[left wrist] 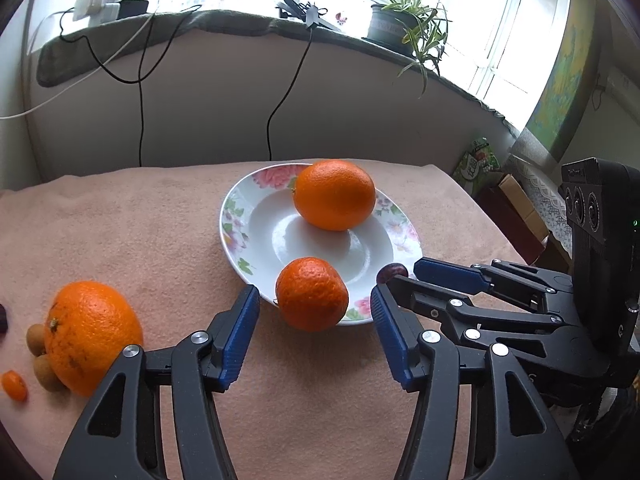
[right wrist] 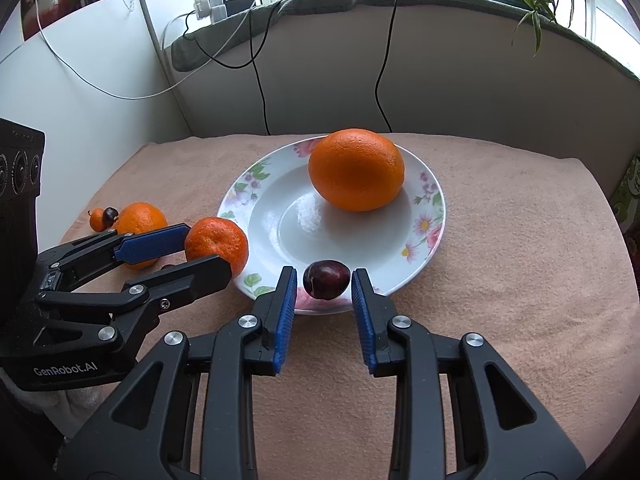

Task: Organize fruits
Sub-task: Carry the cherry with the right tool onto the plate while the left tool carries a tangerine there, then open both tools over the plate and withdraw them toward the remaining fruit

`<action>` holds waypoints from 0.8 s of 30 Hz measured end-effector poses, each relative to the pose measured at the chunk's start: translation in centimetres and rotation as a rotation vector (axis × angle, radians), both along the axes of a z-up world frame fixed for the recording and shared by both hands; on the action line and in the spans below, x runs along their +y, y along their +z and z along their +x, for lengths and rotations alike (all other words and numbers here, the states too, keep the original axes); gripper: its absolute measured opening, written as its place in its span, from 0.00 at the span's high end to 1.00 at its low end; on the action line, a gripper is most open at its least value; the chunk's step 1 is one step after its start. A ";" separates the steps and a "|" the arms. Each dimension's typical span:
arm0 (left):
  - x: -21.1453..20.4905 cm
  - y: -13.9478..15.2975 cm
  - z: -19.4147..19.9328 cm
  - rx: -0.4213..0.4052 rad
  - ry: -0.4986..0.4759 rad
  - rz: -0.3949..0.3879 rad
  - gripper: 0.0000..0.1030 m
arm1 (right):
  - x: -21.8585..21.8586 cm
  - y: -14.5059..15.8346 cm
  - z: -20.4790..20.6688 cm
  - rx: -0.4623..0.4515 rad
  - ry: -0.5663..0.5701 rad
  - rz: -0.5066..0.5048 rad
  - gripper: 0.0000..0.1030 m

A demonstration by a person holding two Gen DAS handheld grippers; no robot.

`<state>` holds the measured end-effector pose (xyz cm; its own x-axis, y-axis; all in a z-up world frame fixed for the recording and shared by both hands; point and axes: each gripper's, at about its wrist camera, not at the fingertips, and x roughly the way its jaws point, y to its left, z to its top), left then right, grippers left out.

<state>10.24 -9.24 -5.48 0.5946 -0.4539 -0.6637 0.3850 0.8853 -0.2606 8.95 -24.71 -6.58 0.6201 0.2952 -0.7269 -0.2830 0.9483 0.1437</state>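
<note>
- Covering the table, a peach towel-like cloth (left wrist: 168,220) runs under both grippers; a flowered white plate (left wrist: 248,220) sits on it ahead of the jaws.
- left gripper (left wrist: 315,307): jaws wide apart, nothing gripped; a small mandarin (left wrist: 312,294) sits between the blue pads with gaps on both sides, at the plate's near rim.
- right gripper (right wrist: 324,286): jaws partly open, not pressing; a dark plum (right wrist: 326,280) sits between the tips, small gaps each side, on the near rim of the plate.
- big orange (right wrist: 356,170) rests on the plate's far side, well ahead of both jaw pairs.
- Left of the left jaws, on the cloth: second orange (left wrist: 90,336), touching two brown longans (left wrist: 44,372); a tiny kumquat (left wrist: 14,386) near them, a dark fruit at the frame edge, cut off.
- Room: beyond the table a pale wall with a grey-covered windowsill (left wrist: 224,24); black cables (left wrist: 280,100) hang down from it; power adapters (right wrist: 208,8) on the sill; spider plant (left wrist: 408,20) in a pot by the bright windows.
- Cardboard boxes (left wrist: 516,200) stand off the table's right edge.
</note>
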 end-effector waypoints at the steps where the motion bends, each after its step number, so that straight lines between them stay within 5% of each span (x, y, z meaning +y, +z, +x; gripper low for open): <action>1: 0.1 0.0 0.0 0.000 0.001 -0.004 0.43 | -0.1 0.1 0.0 -0.009 -0.008 -0.004 0.45; 24: 1.8 0.9 -1.3 -0.022 0.050 -0.008 0.28 | -0.2 1.4 -1.0 -0.031 -0.041 -0.006 0.20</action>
<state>8.94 -7.47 -4.54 0.6313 -0.4285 -0.6464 0.3460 0.9016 -0.2598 7.96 -24.92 -5.14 0.6535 0.2648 -0.7091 -0.2485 0.9599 0.1295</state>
